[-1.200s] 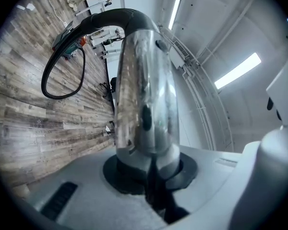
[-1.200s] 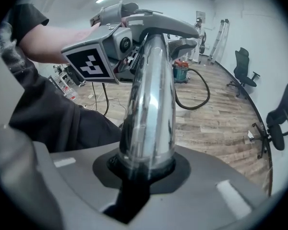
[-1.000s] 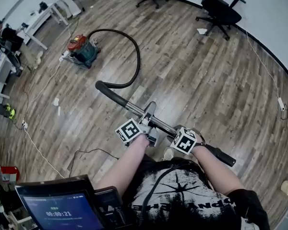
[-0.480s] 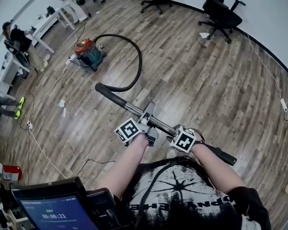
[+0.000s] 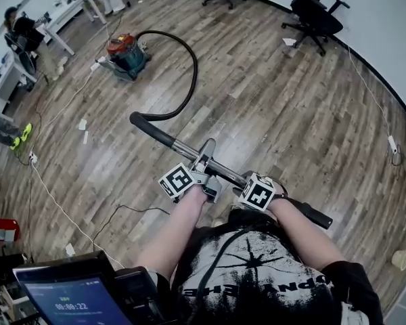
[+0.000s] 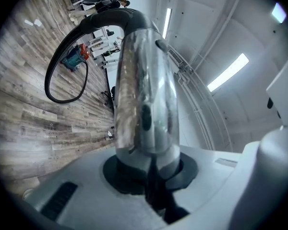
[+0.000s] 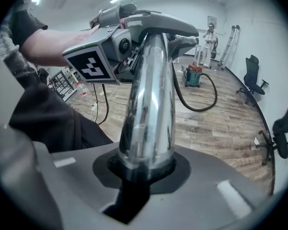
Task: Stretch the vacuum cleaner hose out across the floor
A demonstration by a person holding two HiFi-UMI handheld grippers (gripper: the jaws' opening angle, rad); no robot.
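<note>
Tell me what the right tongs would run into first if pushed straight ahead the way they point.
Probably the left tongs, clamped further along the same metal tube that the right tongs grip; depth is hard to judge.

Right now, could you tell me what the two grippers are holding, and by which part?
Both are shut on the vacuum cleaner's chrome wand, on its metal shaft: the left gripper nearer the hose, the right gripper nearer the black end.

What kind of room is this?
Probably an open office or lab workspace: black swivel office chairs by the wall, white desks along one side, and a wide grey-brown wood-plank floor.
</note>
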